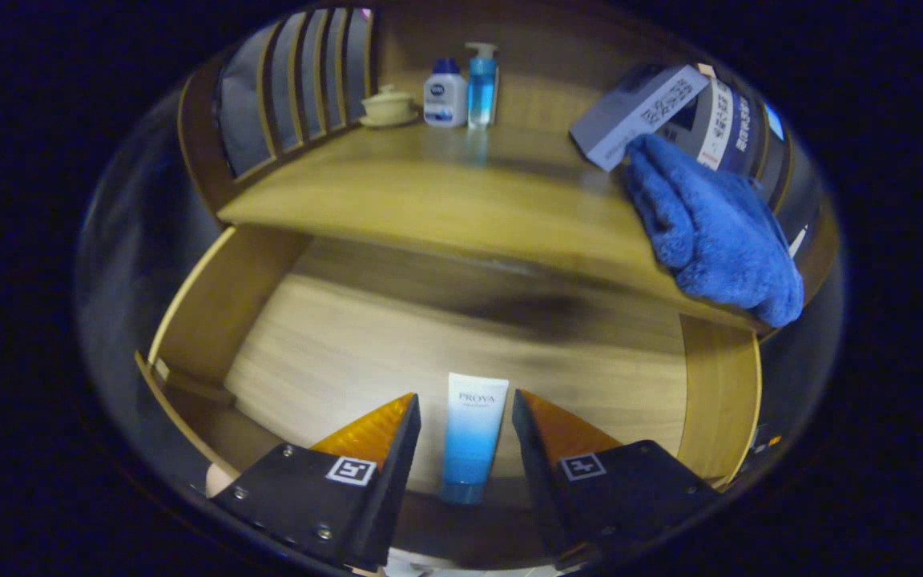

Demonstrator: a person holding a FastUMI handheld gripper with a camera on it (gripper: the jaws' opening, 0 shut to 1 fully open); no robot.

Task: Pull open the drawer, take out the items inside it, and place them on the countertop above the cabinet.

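Observation:
The wooden drawer (213,312) is pulled open below the countertop (429,192). A white-and-blue tube (473,437) lies flat on the drawer floor, cap end toward me. My gripper (465,409) hangs over it, open, one finger on each side of the tube with a gap on both sides. On the countertop at the right lie a blue towel (710,232) and a grey-and-white box (638,112), the towel hanging over the front edge.
At the back of the countertop stand a white bottle (445,94), a blue pump bottle (481,84) and a small lidded cup on a saucer (388,106). A slatted wooden rail (301,80) borders the left side. The drawer's side walls rise left and right.

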